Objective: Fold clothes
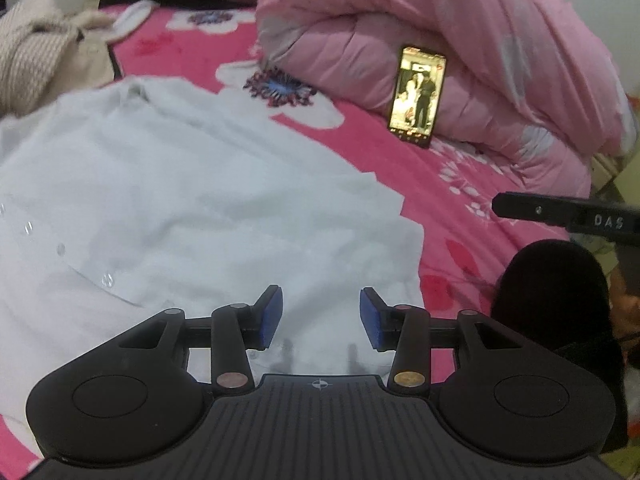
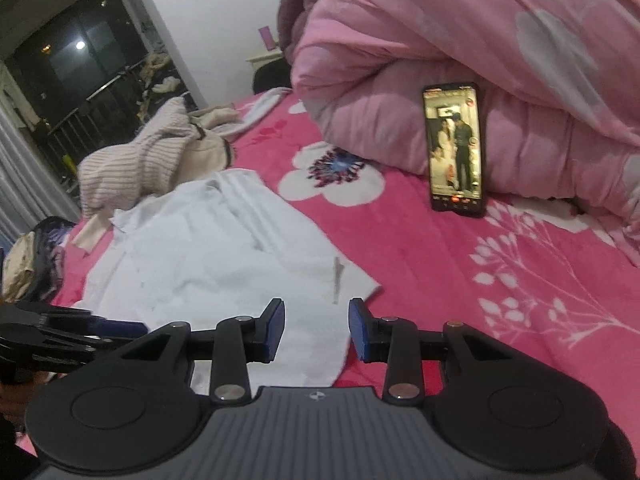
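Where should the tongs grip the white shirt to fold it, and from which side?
Probably grip the white shirt at its near hem corner, coming from the near side: that corner lies flat and exposed on the pink sheet, just ahead of the open right tongs.

Left gripper (image 1: 321,318), jaws apart and empty, hovers over white shirt (image 1: 180,208) on pink bedsheet (image 1: 440,200).

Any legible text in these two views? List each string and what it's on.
"DAS": white letters on the black bar of the right tongs, seen at the right edge of the left wrist view.
Phone screen, propped against the pink quilt: icons and small captions, too blurred to read in either view.
White garment and pink bedsheet: no text, only floral print.
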Available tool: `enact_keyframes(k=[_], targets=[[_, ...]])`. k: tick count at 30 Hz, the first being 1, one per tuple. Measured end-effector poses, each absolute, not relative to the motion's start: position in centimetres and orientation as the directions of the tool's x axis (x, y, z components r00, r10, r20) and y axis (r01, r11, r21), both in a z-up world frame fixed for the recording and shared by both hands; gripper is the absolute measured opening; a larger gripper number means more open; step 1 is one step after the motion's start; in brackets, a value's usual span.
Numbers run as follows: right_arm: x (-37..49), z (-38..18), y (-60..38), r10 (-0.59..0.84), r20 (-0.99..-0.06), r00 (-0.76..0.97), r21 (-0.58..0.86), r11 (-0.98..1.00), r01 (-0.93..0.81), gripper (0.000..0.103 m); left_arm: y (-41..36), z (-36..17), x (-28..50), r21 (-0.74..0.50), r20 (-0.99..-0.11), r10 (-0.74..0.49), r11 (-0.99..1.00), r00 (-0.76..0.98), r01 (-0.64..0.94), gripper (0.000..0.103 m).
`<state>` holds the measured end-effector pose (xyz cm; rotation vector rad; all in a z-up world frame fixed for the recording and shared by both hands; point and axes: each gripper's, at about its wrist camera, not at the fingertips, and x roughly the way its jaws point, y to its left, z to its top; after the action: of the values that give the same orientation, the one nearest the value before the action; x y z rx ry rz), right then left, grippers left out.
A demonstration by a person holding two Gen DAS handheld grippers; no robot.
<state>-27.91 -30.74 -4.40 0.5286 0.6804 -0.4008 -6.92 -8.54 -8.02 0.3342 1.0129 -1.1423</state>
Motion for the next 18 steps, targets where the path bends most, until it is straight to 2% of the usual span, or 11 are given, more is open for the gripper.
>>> enact_keyframes(k=[18], targets=[[-28.6, -4.3, -31.3, -0.195, -0.679, 0.708, 0.346, 0.765, 0.543, 0.038, -8.5, -7.2, -8.5, -0.238, -0.794, -0.605, 0.393, 0.055, 0.888, 0.049]])
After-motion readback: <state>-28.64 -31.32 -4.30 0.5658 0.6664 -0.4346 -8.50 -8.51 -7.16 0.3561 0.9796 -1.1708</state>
